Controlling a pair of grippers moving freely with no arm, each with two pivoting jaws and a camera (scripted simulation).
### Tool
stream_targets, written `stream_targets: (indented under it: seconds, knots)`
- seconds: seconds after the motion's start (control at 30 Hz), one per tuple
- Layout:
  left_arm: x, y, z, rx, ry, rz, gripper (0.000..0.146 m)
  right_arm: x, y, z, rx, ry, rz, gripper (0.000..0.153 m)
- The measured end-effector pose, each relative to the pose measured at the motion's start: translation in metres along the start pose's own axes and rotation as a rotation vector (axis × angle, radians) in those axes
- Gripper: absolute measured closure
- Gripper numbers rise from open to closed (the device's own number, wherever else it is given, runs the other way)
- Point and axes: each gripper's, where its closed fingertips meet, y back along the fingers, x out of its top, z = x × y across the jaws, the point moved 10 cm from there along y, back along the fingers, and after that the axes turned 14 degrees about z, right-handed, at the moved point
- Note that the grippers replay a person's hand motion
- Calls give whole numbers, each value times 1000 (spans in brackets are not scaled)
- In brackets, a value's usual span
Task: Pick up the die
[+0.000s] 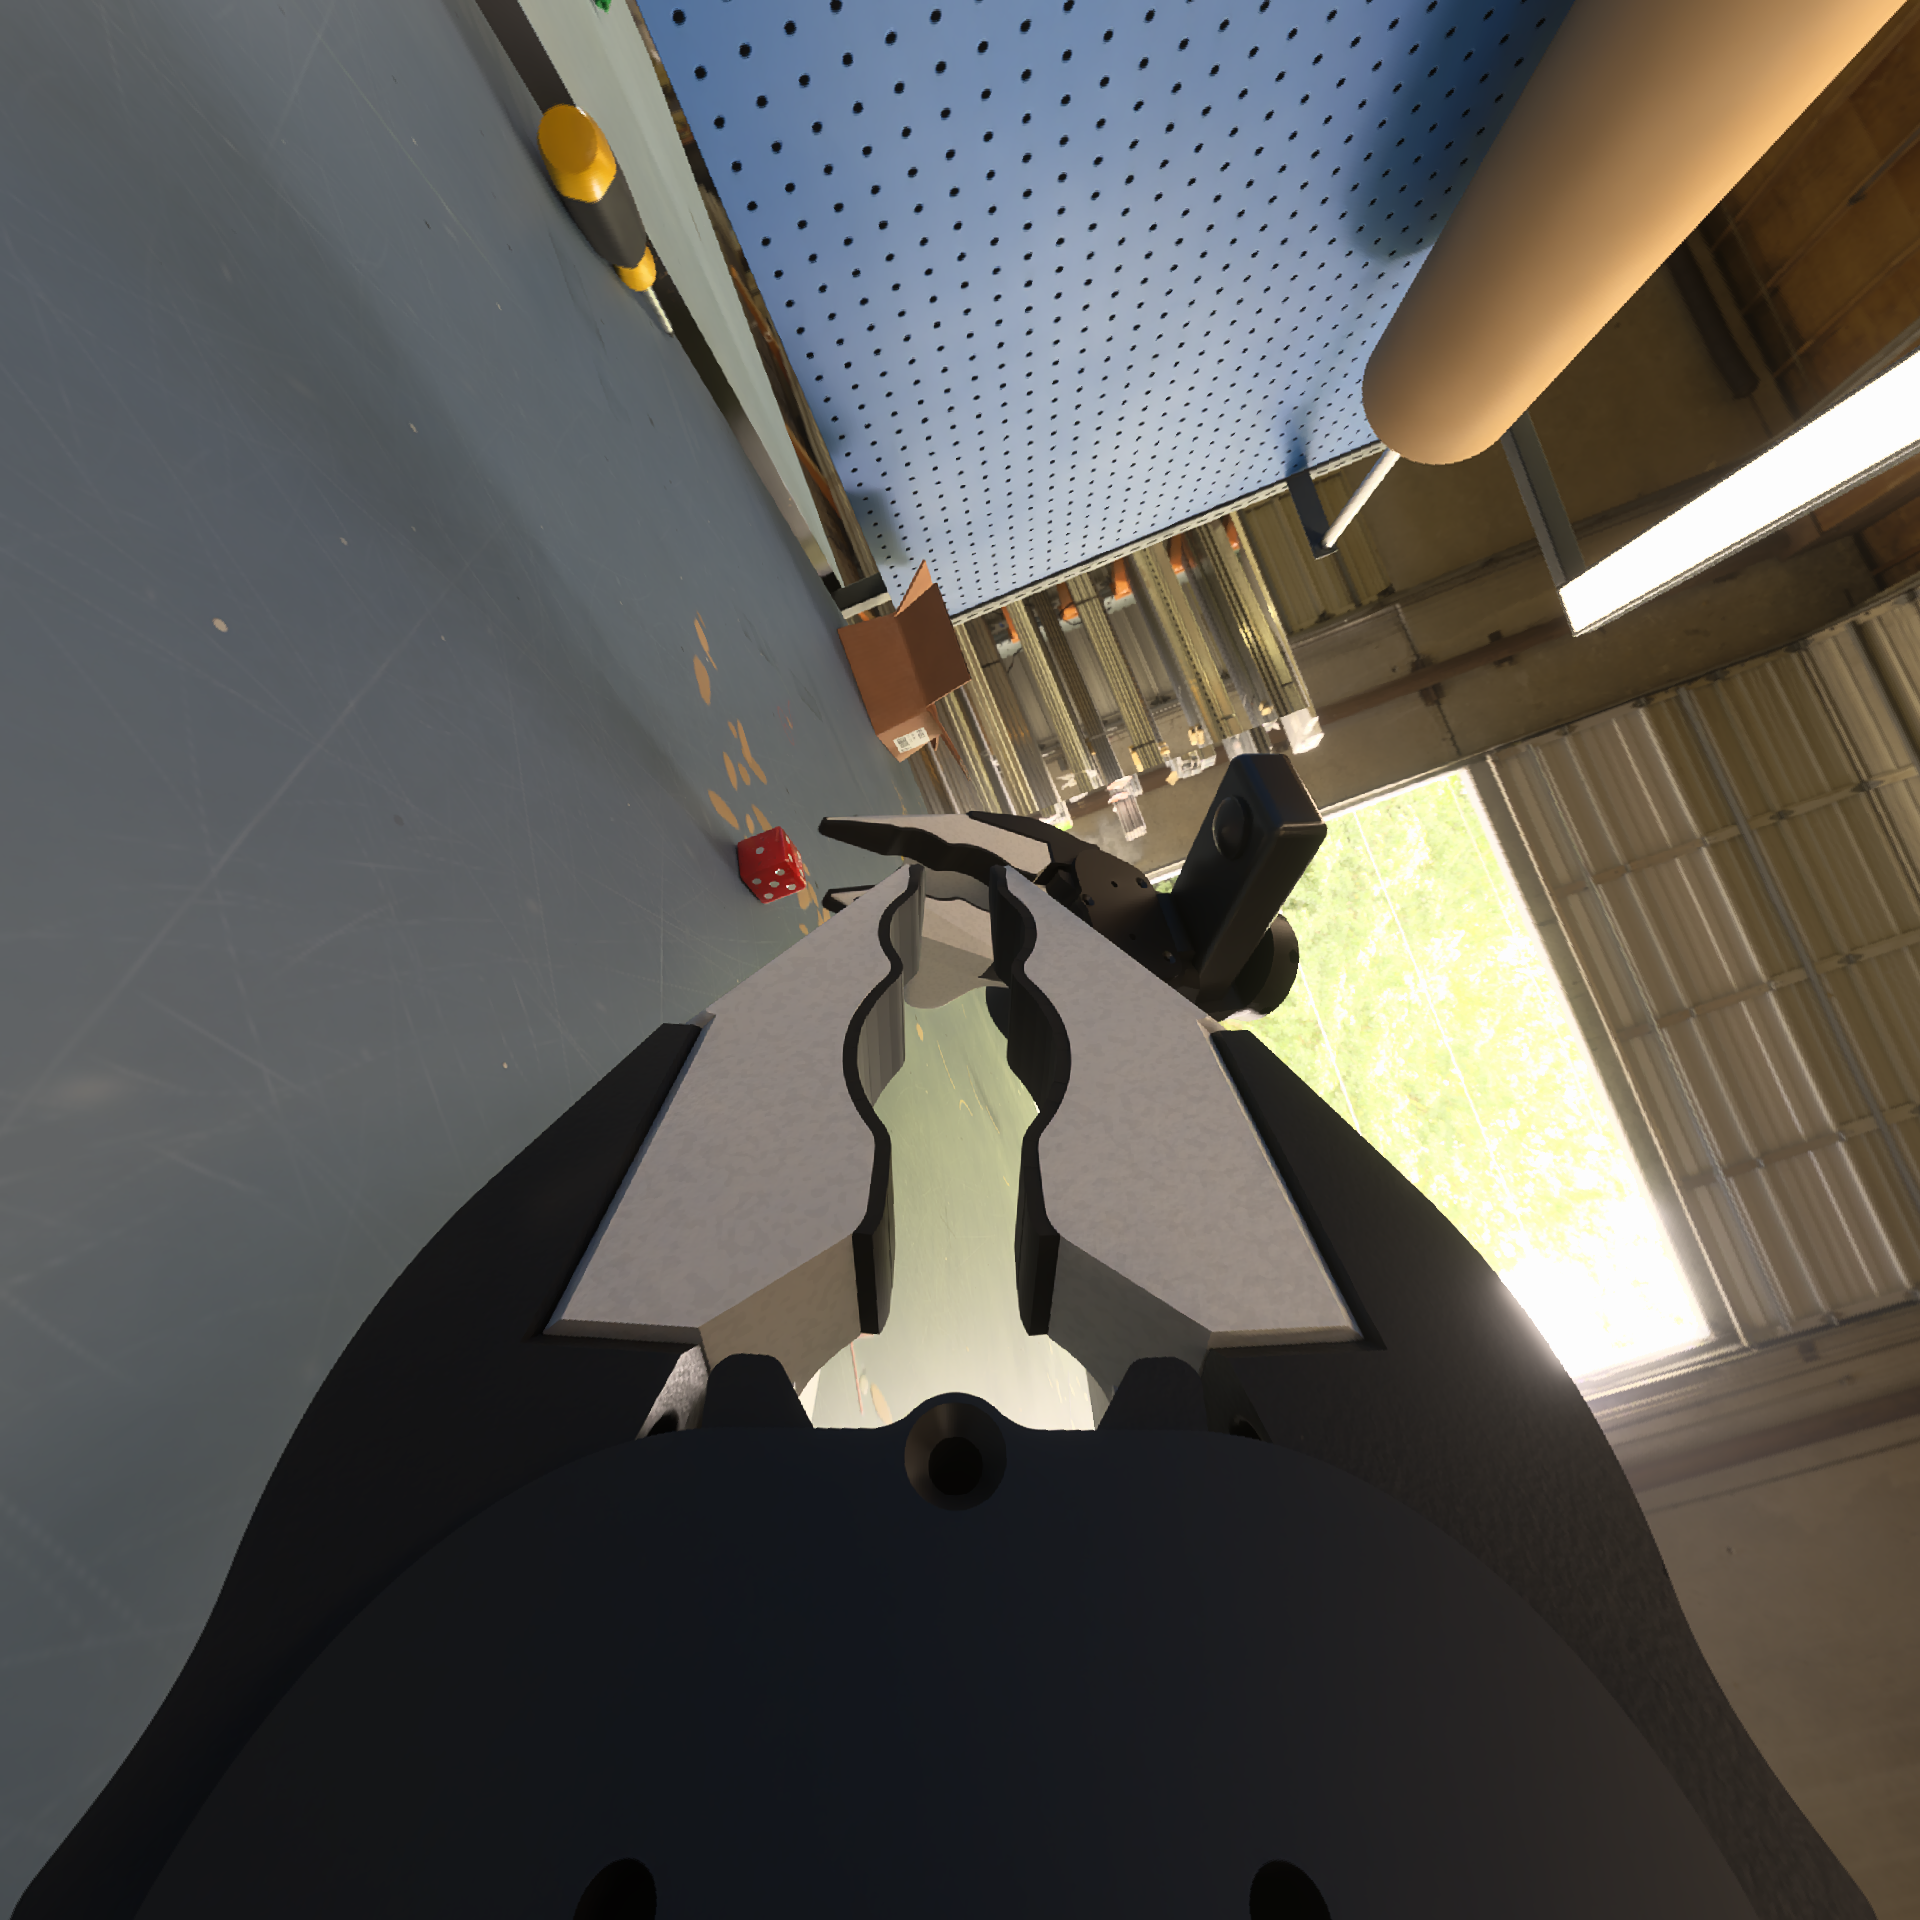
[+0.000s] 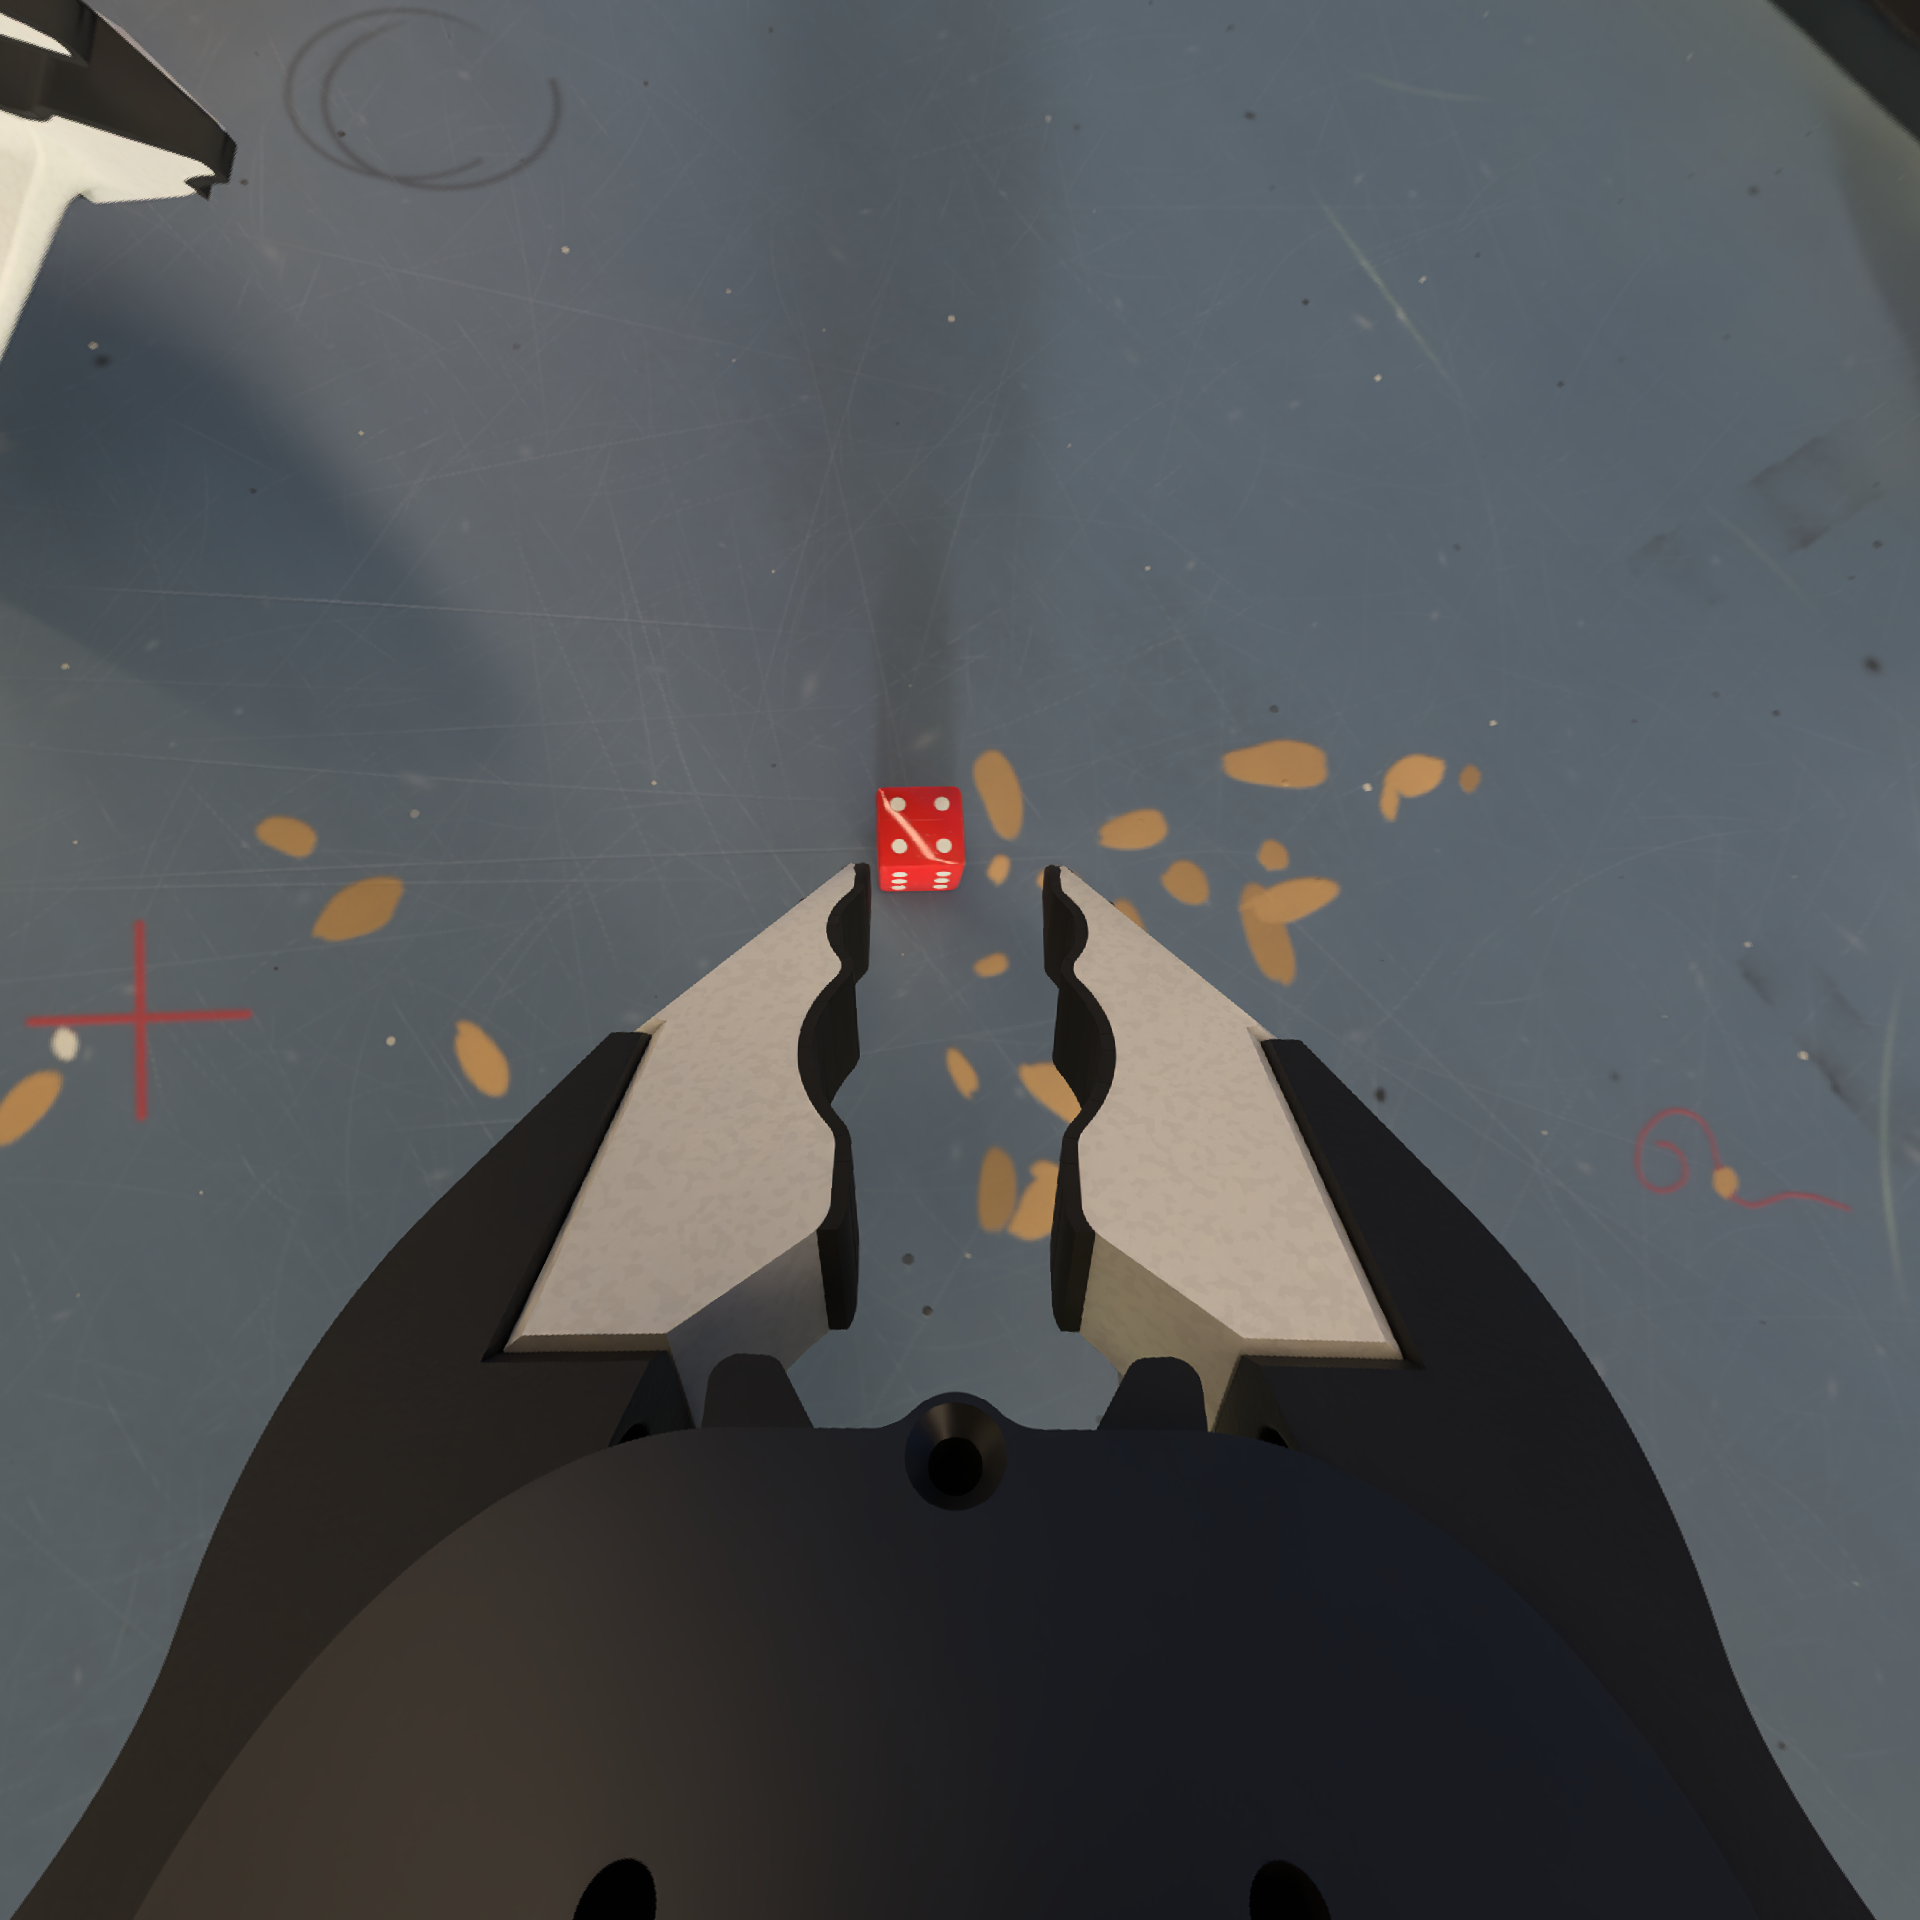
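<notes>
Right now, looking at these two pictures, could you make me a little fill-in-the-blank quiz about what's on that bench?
1. The die is coloured ____.
2. The die rests on the grey bench, just beyond the tips of the ____ gripper.
3. That gripper's jaws stand ____, with nothing between them.
4. Near the far edge of the bench lies a screwdriver whose handle is black and ____.

Missing words: red; right; open; yellow
</notes>
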Motion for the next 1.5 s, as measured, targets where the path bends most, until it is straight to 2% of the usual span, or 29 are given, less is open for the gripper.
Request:
stream_targets:
  seconds: [0.3,0.5,0.63,0.8,1.07,1.23,1.5]
  knots:
    - [-1,0,3,1,0,-8,134,-3,-24,-4,-4,15,-66,121]
    - [0,4,3,16,31,-3,134,-2,-27,-3,63,36,-64,134]
    - [0,4,0,19,87,4,134,-1,-27,-5,99,53,-56,134]
    - [-2,4,-2,51,110,0,134,14,-20,-11,147,84,38,134]
    - [-7,0,-4,90,146,2,134,66,-30,-53,395,191,304,134]
    - [-8,2,-5,88,169,17,134,73,-42,-66,443,242,322,134]
    - [-7,3,-7,71,196,17,136,75,-43,-68,441,273,323,134]
